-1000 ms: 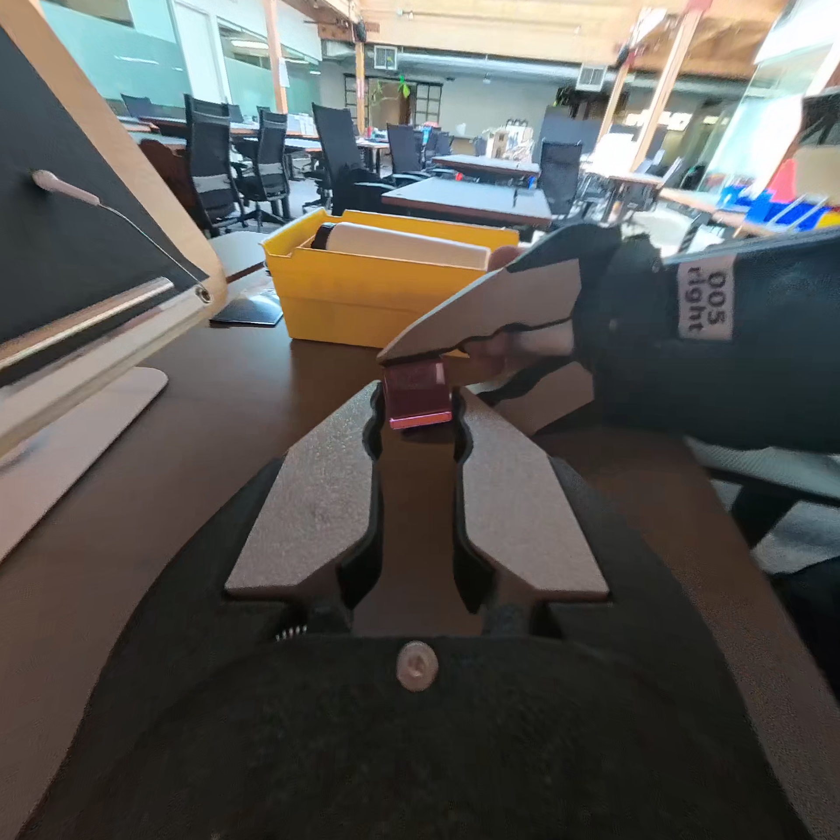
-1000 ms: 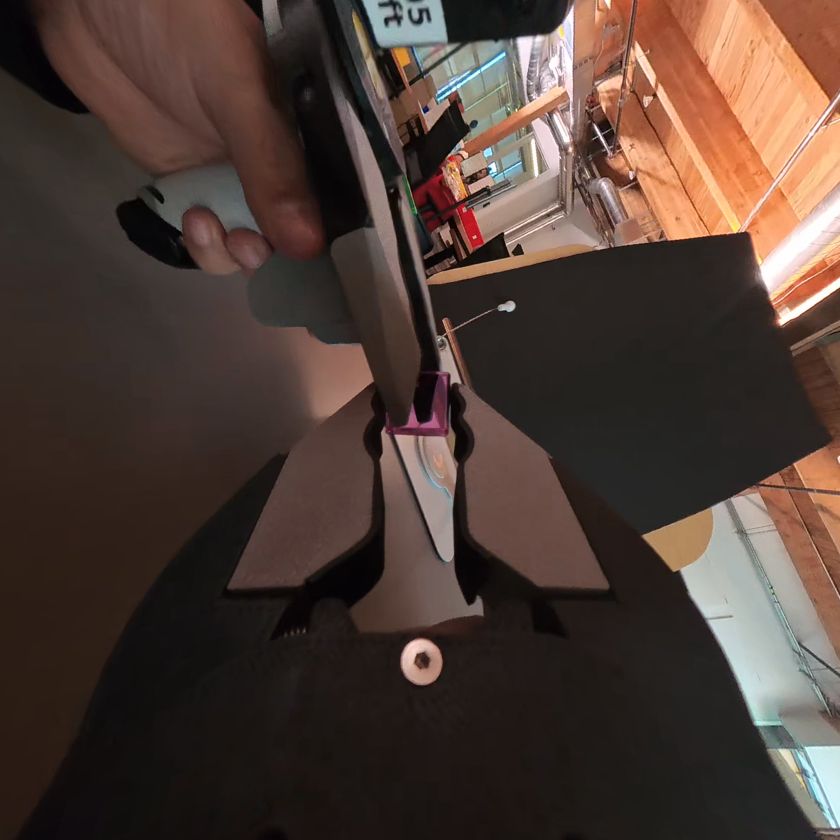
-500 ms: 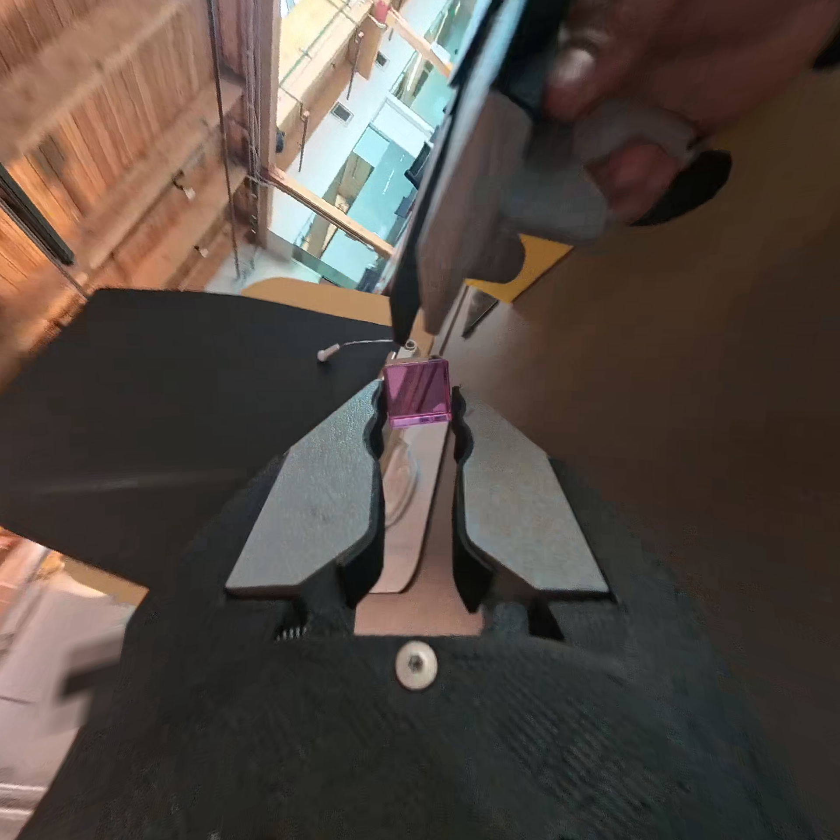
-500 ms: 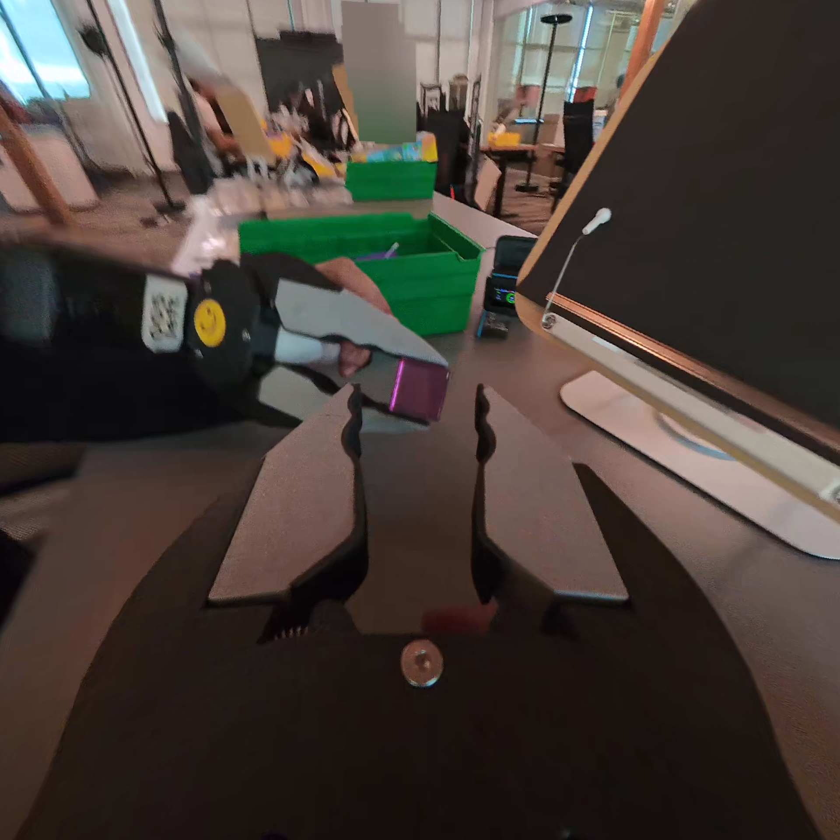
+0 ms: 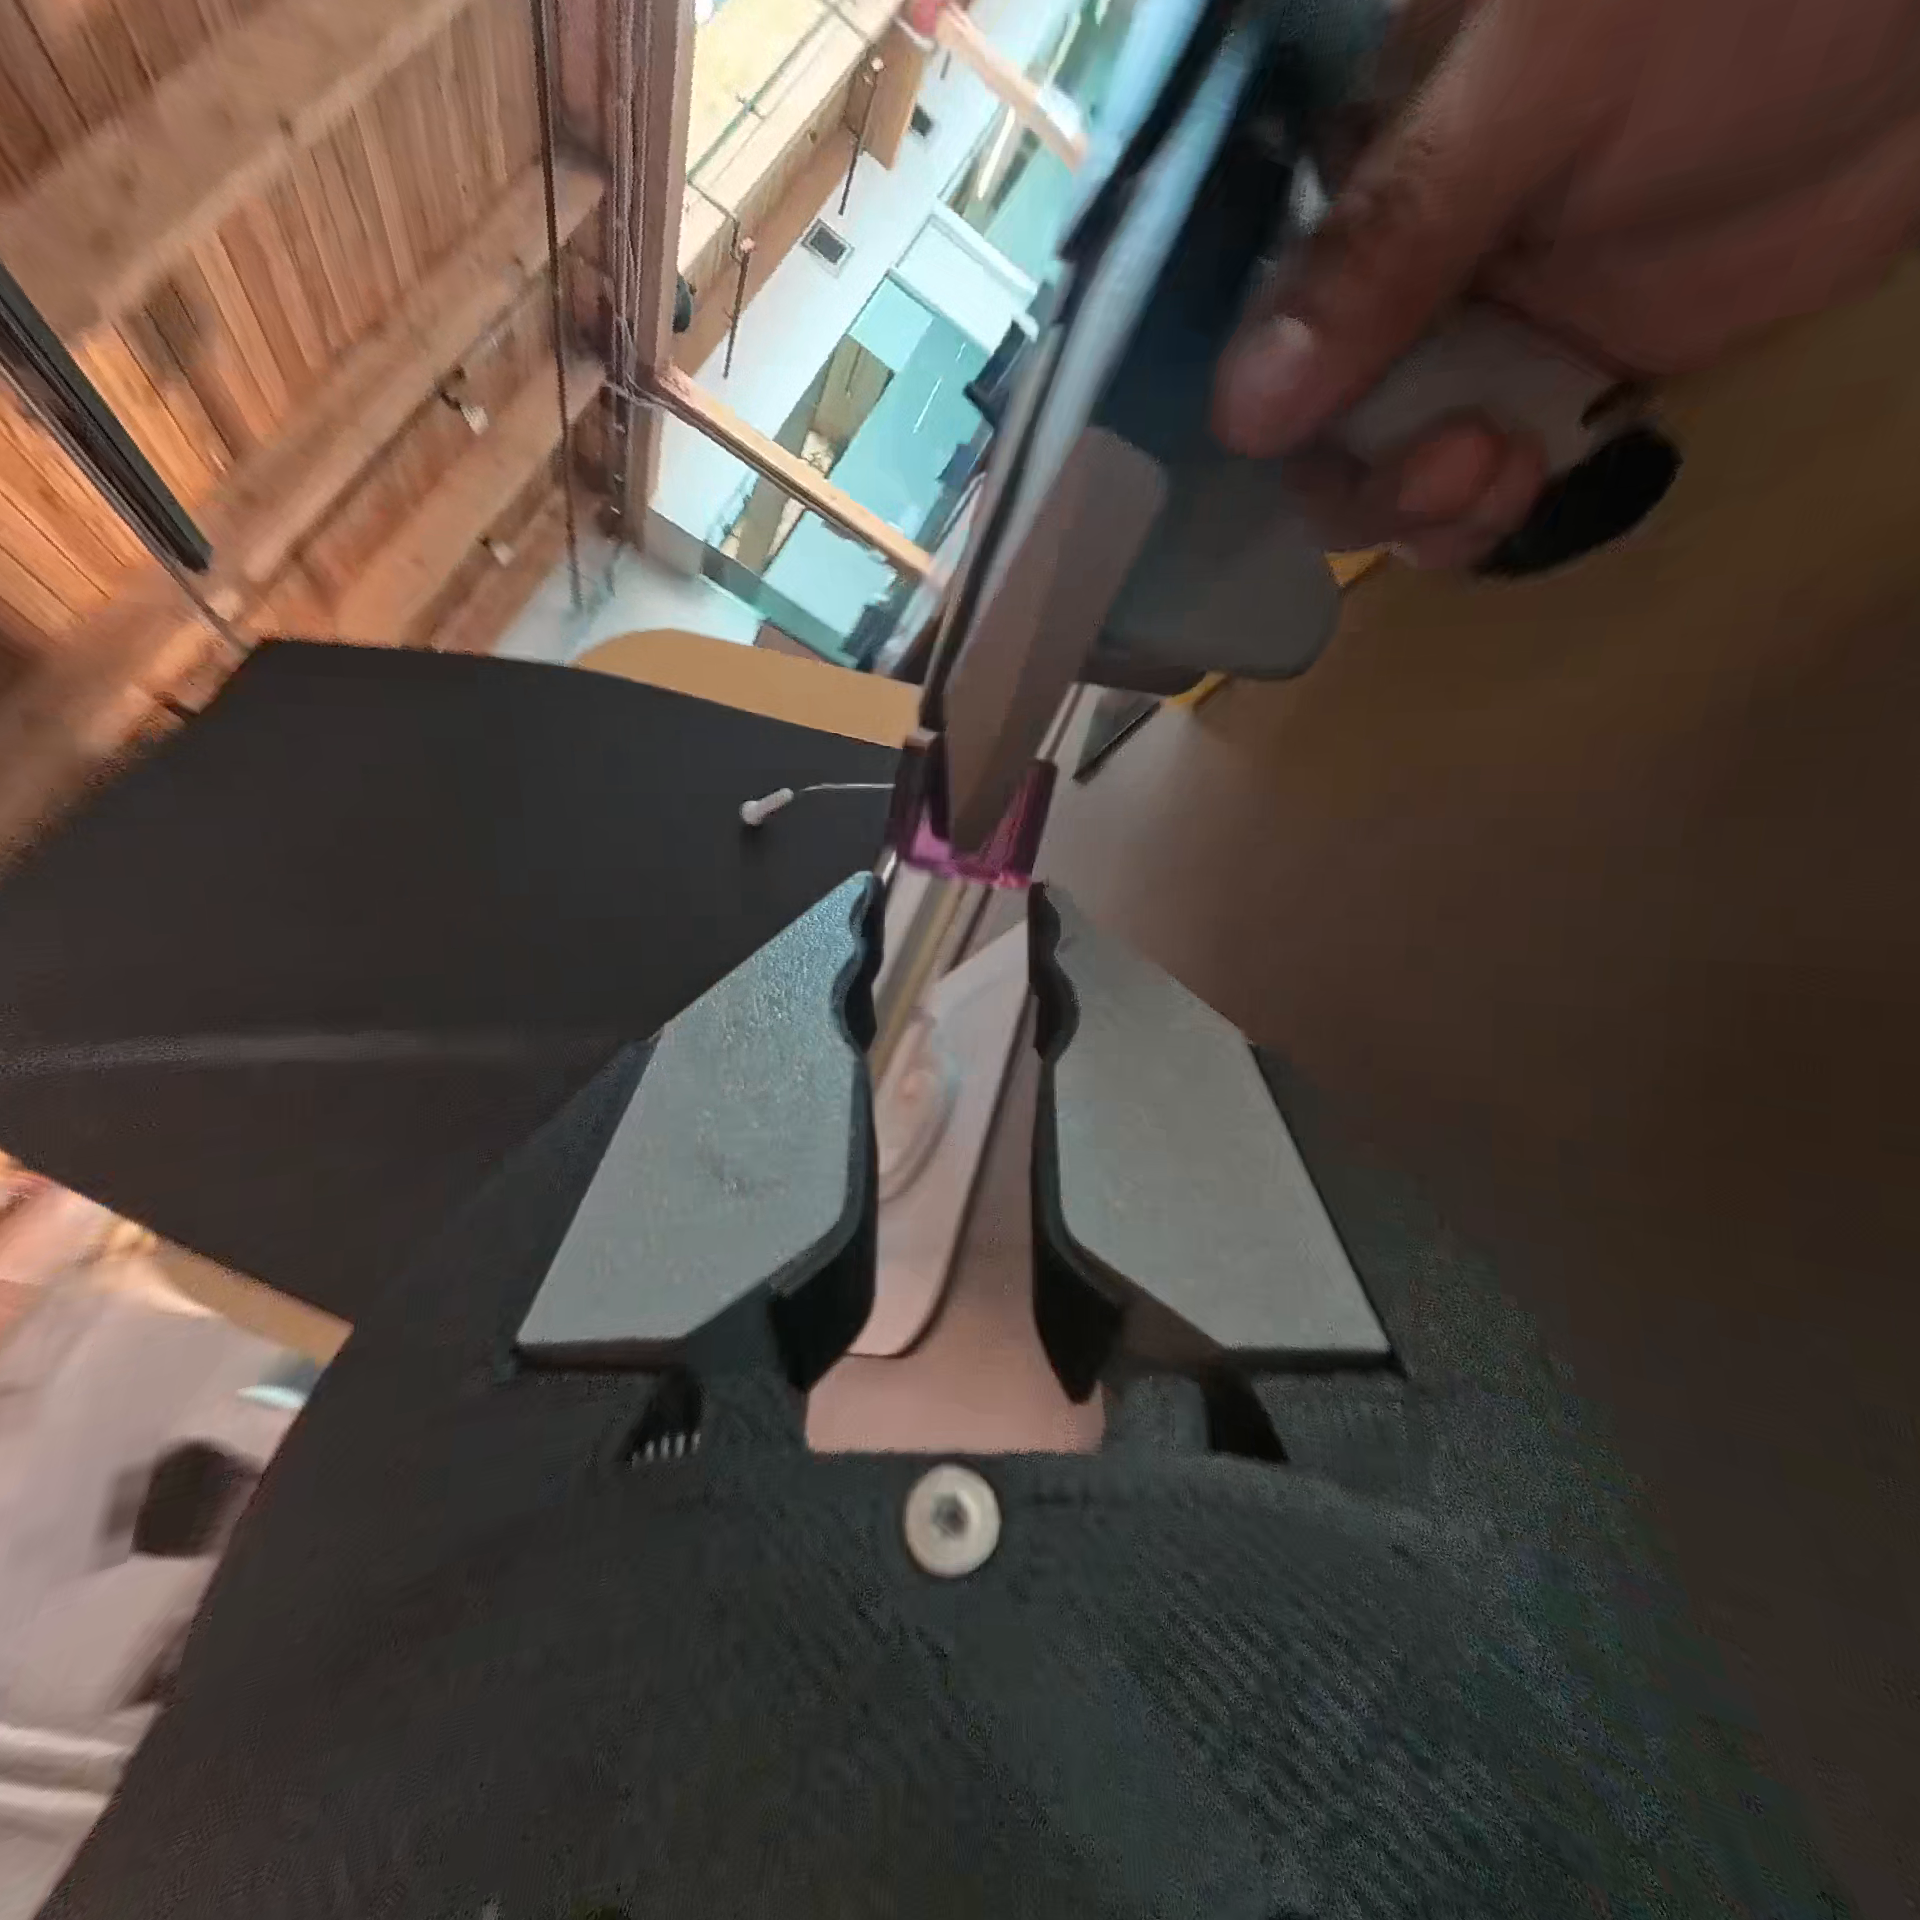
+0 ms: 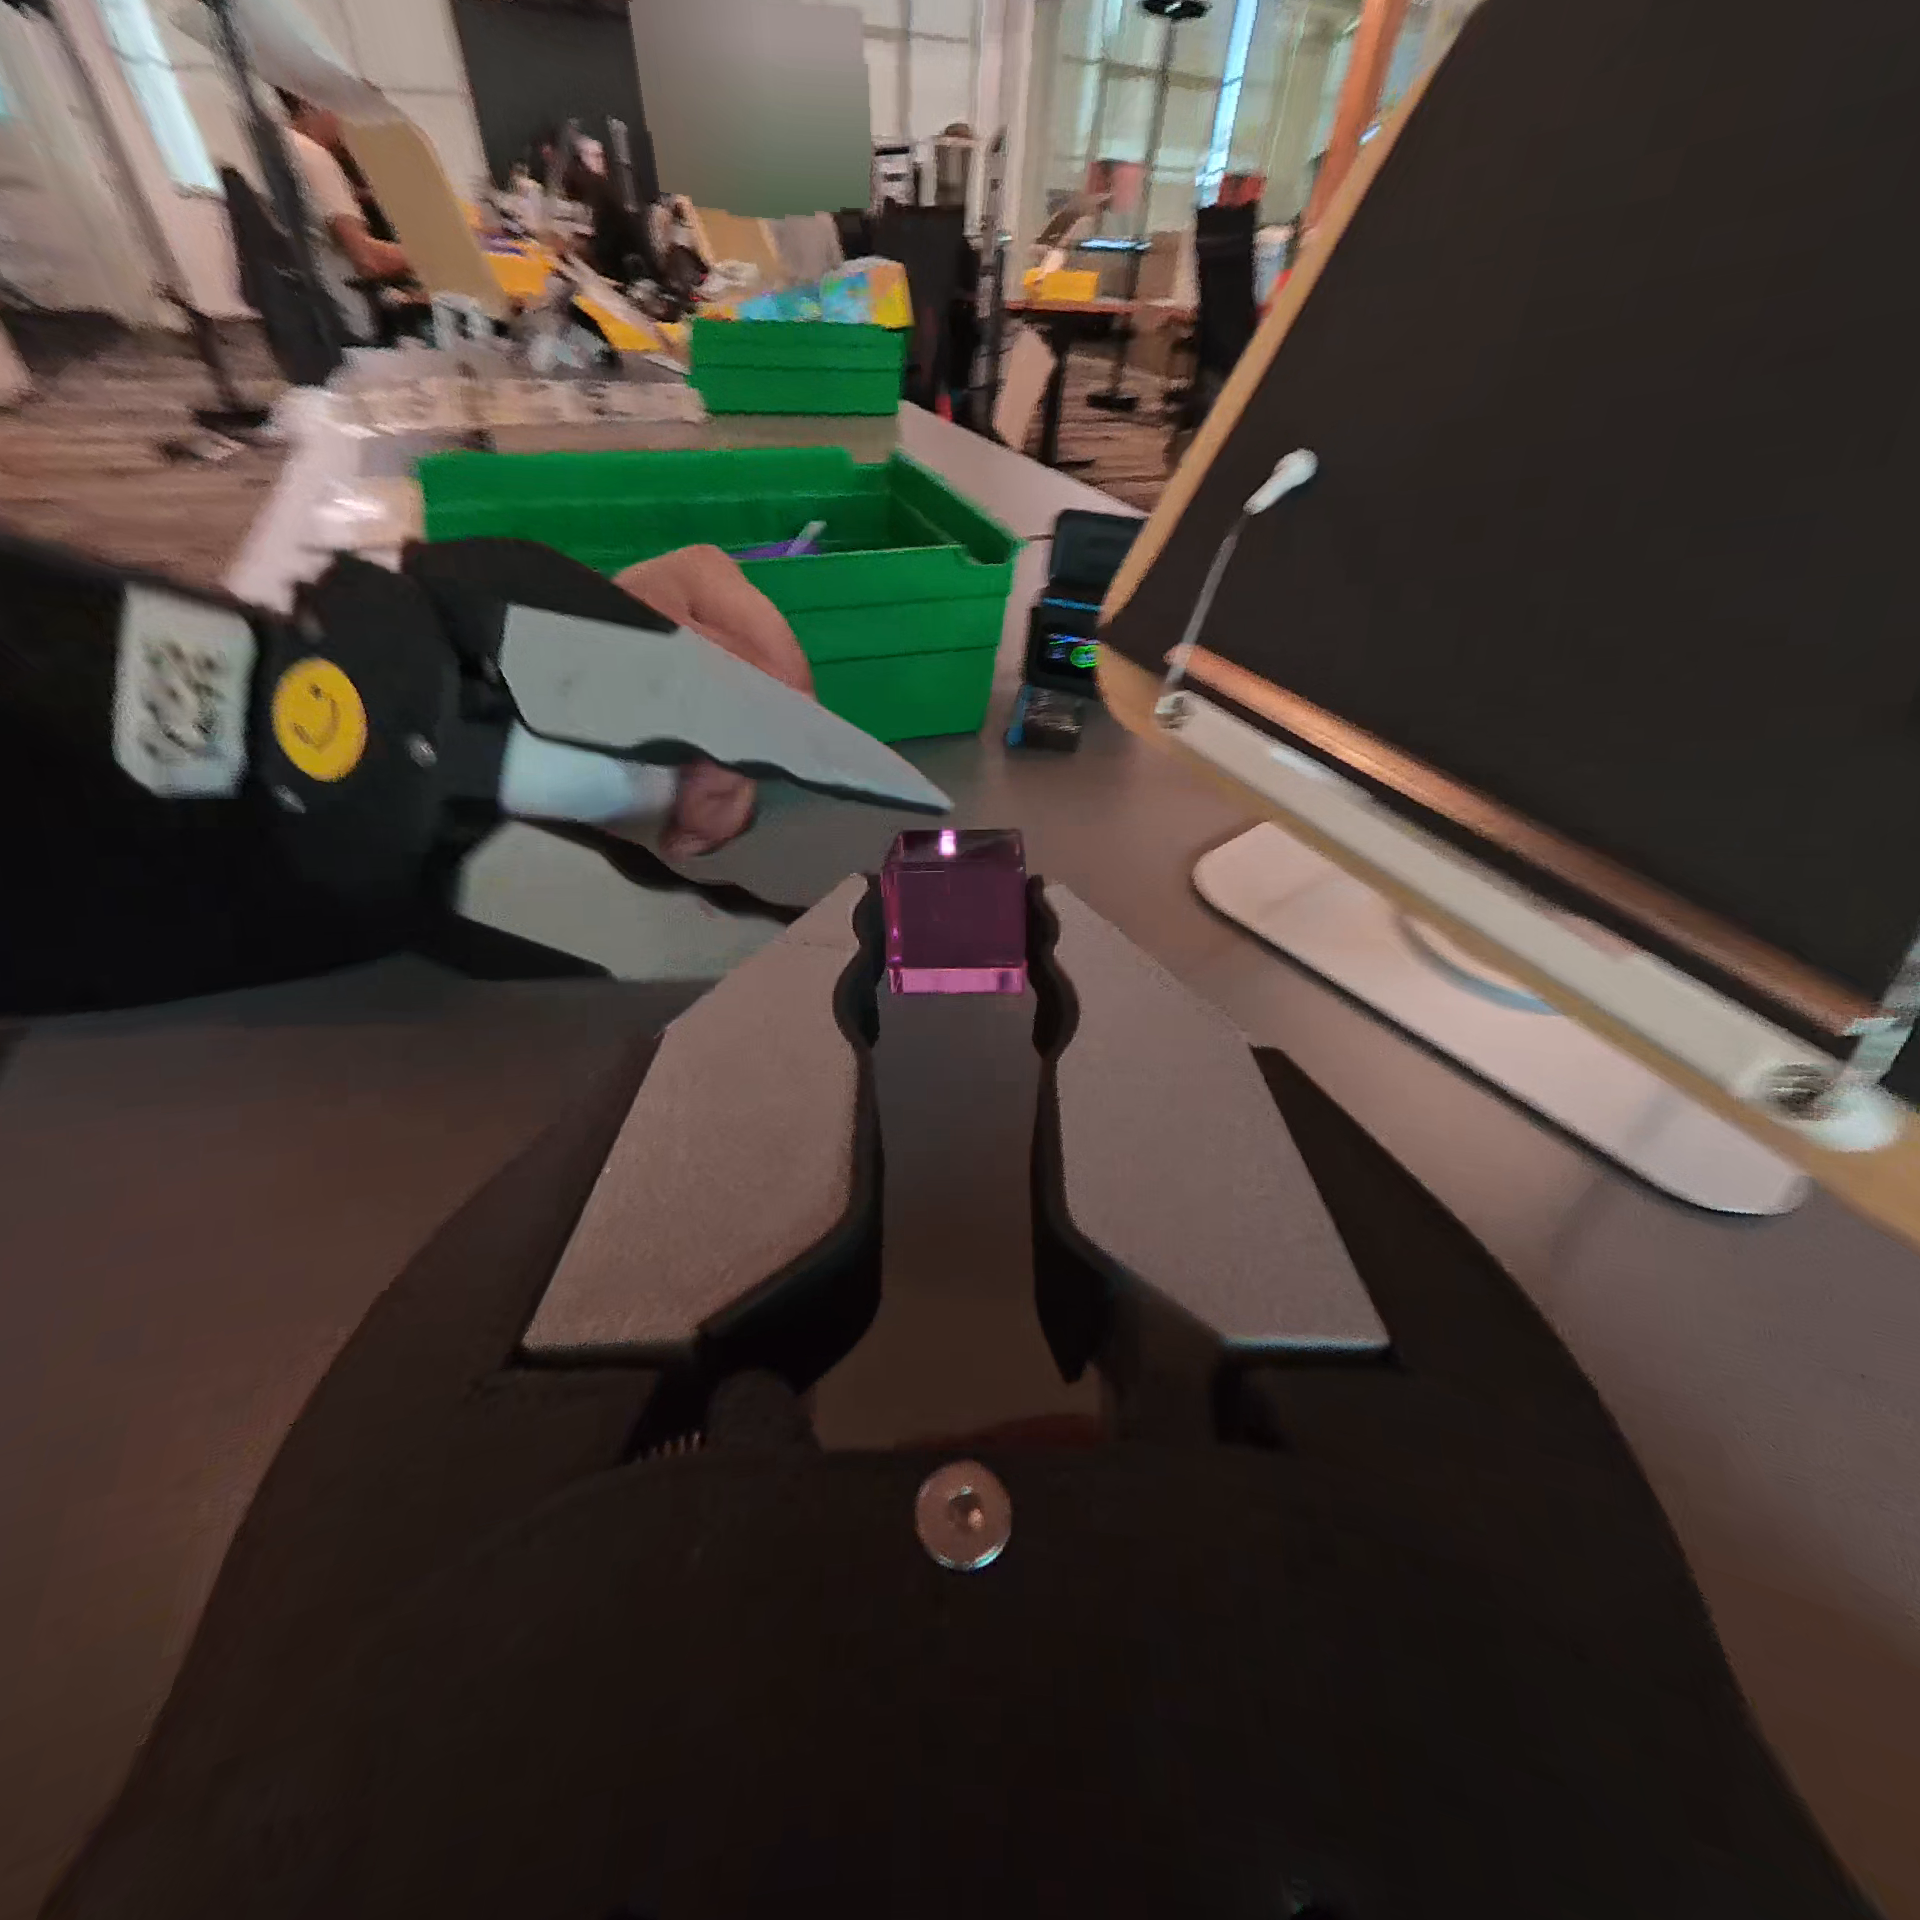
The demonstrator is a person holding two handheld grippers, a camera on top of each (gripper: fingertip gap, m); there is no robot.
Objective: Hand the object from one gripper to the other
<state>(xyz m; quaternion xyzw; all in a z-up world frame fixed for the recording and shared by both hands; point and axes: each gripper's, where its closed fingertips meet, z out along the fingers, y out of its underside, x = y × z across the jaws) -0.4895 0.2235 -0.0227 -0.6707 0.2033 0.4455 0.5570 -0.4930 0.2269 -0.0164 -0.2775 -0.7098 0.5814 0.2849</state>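
cube (image 6: 954, 914): one, purple, at 12 | grippers: two, right gripper (image 6: 954, 935), left gripper (image 6: 914, 800) at 10 | green bins (image 6: 894, 634): two, at 11 | monitor (image 6: 1558, 436): one, at 2

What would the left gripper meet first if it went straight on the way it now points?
Probably the purple cube, held by the right gripper just beyond the left gripper's open tips, though depth is unclear.

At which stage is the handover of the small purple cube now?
Nearly done. The small translucent purple cube sits clamped between the right gripper fingertips. The left gripper is open, the cube just past its tips. Left: separating the two grippers.
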